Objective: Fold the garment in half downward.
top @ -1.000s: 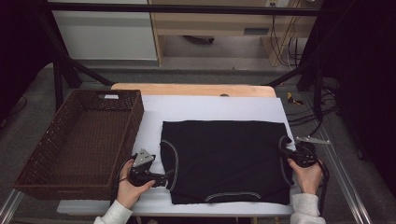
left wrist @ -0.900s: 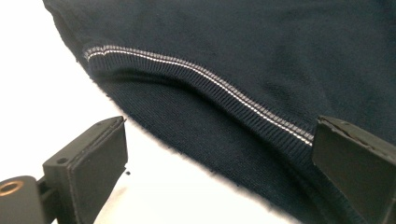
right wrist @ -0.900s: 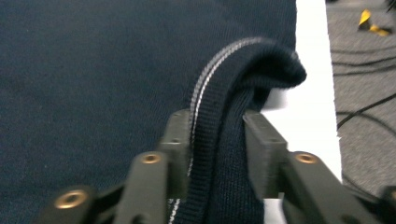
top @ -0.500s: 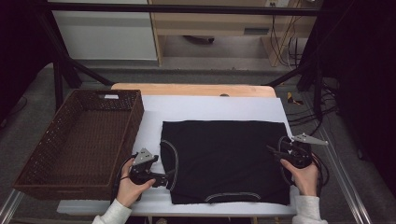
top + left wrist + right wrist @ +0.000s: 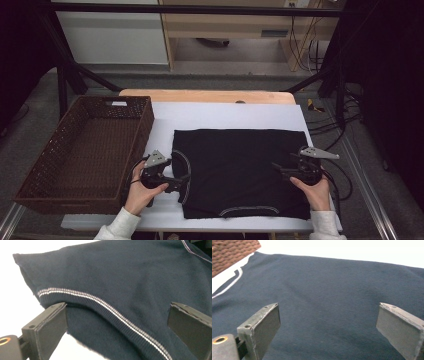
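Observation:
A dark navy garment point(image 5: 240, 170) with a white-striped ribbed trim lies folded flat on the white table cover point(image 5: 225, 112). My left gripper point(image 5: 182, 182) is at the garment's left edge. In the left gripper view it point(image 5: 117, 327) is open, its jaws wide apart, with the striped trim point(image 5: 100, 302) lying between them. My right gripper point(image 5: 277, 170) hovers over the garment's right part. Its jaws have just been opening. In the right gripper view it point(image 5: 329, 325) stands wide open above flat cloth point(image 5: 332, 290), gripping nothing.
A brown wicker basket point(image 5: 145, 125) stands at the left of the table, and its corner point(image 5: 229, 252) appears in the right gripper view. A wooden table edge point(image 5: 205, 95) runs behind the white cover. Cables point(image 5: 345, 125) hang off the right side.
My right gripper has opened and shifted a little to the left over the garment's right side. The left gripper has stayed at the left edge.

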Demonstrator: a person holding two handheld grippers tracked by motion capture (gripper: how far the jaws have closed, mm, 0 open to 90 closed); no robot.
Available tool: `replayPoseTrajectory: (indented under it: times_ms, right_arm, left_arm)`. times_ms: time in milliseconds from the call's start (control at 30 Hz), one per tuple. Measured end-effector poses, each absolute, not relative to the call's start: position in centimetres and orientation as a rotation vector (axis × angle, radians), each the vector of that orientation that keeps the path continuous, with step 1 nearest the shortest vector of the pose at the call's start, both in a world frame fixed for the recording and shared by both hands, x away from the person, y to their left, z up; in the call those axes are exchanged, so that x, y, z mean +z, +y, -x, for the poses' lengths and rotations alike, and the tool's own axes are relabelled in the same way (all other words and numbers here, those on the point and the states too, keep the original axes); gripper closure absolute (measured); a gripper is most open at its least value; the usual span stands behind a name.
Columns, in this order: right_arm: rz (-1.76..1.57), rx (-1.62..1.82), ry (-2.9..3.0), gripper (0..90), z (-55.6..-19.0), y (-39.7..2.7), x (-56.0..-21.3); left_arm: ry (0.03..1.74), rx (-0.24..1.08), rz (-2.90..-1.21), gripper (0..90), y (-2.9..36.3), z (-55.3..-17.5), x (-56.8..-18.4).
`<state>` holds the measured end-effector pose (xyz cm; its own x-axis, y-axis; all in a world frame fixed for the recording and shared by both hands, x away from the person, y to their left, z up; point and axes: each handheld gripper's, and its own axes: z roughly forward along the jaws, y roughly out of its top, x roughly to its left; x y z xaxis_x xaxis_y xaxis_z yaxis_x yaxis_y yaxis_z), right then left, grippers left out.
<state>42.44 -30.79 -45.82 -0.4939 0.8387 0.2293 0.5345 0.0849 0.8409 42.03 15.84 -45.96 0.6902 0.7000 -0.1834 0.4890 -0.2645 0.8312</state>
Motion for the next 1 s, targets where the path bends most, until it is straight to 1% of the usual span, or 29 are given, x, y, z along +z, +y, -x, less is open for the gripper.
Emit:
replayPoseTrajectory:
  times_ms: [133,333,533,700,1000]
  right_arm:
    - [-1.353,1.364,2.069,3.3,-42.0,-30.6,-45.8]
    - [-1.34,1.367,2.066,2.8,-41.5,-30.7,-45.6]
    - [-1.345,1.356,2.078,2.8,-41.4,-30.4,-45.6]
    - [-1.341,1.349,2.087,2.6,-41.4,-30.3,-45.6]
    - [-1.337,1.322,2.106,2.3,-41.4,-30.2,-45.7]
  left_arm:
    - [0.903,0.284,-1.94,2.5,15.5,-42.6,-45.6]
    - [0.907,0.312,-1.934,2.6,15.4,-43.6,-44.7]
    - [0.937,0.322,-1.923,3.0,15.1,-45.0,-43.9]
    - [0.956,0.353,-1.935,2.6,14.9,-46.2,-43.7]
    - [1.003,0.368,-1.939,2.7,14.4,-48.1,-43.6]
